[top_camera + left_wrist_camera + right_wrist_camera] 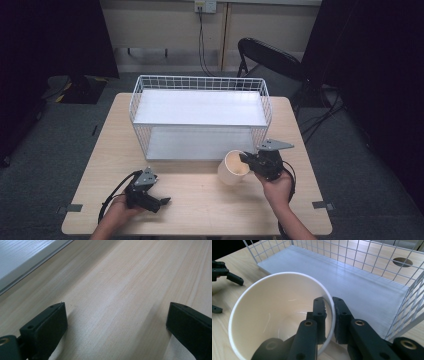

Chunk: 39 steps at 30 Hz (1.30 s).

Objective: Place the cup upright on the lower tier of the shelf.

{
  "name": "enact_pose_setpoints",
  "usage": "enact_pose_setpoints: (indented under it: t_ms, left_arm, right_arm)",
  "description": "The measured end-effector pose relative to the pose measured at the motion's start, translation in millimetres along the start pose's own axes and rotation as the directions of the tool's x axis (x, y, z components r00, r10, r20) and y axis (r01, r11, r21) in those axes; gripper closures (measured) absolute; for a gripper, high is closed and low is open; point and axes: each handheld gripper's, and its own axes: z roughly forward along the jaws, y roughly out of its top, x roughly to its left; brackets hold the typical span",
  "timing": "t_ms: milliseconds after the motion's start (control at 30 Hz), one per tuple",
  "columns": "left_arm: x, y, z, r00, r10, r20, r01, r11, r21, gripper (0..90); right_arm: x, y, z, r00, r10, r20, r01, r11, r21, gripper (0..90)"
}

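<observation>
While the right claw point(329, 315) pinches the cup point(274, 312) rim—one jaw inside—left claw point(115, 322) gapes.

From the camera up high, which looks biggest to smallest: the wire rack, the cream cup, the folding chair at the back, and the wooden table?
1. Wooden table
2. Wire rack
3. Folding chair, though it stands farther back and is partly hidden by the rack, so it looks smaller than it likely is
4. Cream cup, pinched at its rim by the right gripper

Place: a lab or test room.
Floor: grey carpet point(45, 145).
Sides: tall black curtains point(380, 75).
Furniture: pale wooden bench point(200, 200), black folding chair point(270, 57).
Wall: white socket point(205, 5) with black cable point(202, 40).
</observation>
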Motion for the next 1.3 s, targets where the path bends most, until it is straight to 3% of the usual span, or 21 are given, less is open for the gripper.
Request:
enact_pose_setpoints:
  t_ms: [900,1300]
  left_arm:
    - [-0.3,0.0,0.4,1.0000,-0.003,0.006,0.003,1.0000,0.002,2.1]
    - [-0.3,0.0,0.4,1.0000,-0.003,0.006,0.003,1.0000,0.002,2.1]
  right_arm:
    - [4.7,14.6,16.9,0.9946,-0.003,0.104,0.006,1.000,-0.030,82.0]
    - [12.6,17.4,24.5,0.9858,-0.006,0.168,0.017,0.998,-0.066,82.0]
